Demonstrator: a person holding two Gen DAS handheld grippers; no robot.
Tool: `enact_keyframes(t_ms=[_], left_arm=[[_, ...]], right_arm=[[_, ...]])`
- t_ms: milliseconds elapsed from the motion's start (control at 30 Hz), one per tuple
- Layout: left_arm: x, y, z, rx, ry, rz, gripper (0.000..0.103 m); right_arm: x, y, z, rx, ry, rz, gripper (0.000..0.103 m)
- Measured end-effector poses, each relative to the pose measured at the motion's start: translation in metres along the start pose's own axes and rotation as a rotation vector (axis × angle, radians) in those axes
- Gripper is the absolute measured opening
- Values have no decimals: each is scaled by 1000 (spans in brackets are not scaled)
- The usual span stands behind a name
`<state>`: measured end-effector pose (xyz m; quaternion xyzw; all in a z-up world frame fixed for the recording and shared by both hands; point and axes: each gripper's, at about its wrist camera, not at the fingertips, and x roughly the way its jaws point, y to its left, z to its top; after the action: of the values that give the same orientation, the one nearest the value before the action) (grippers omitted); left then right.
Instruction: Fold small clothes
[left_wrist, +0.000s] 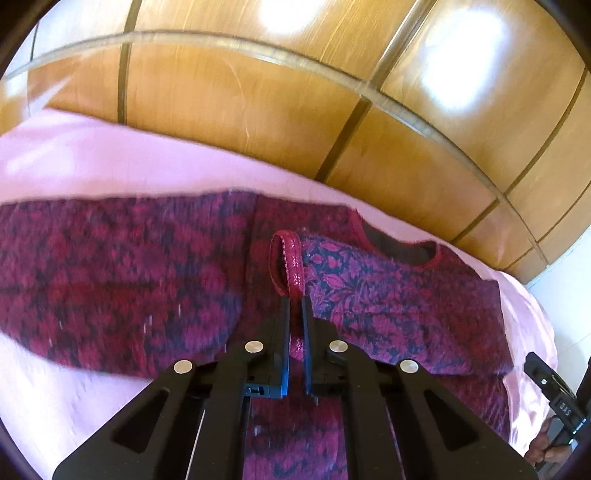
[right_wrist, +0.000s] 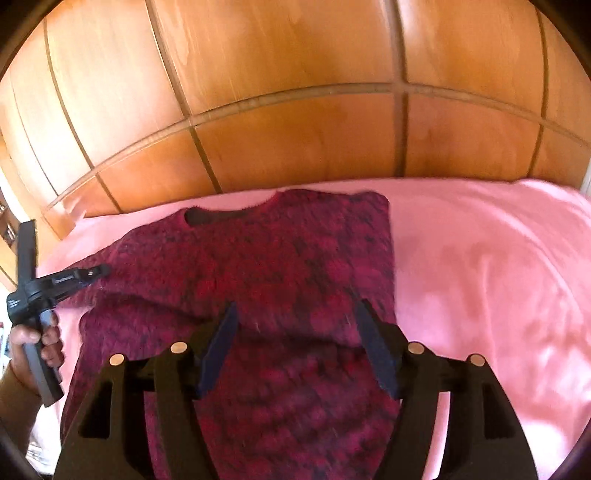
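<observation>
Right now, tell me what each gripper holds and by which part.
The left gripper is shut on the garment, pinching its red-trimmed sleeve cuff. The right gripper is open above it, holding nothing.

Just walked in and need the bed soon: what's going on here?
A person is folding a small maroon patterned top spread on a pink sheet, with a hand-held tool in each hand. The left tool is shut on the shiny red sleeve cuff, bringing the sleeve over the body of the top. The right tool hangs open above the top's middle, gripping nothing. The fold is not finished.
</observation>
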<state>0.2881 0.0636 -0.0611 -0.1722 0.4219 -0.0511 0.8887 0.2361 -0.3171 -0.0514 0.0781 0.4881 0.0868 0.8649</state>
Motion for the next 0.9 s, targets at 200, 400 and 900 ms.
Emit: enact_keyframes(t_ms=[200,400,900], left_arm=[[26,7,-3,29,75,100,5],[37,12,-16,35,52,145,9],[-64,146,-37,-365,-28,54,22]], right_arm=[[73,17,-14,-16,101,-85,57],[71,31,-32,-84,22,-160,58],[70,32,-34,-94,-6,-215,68]])
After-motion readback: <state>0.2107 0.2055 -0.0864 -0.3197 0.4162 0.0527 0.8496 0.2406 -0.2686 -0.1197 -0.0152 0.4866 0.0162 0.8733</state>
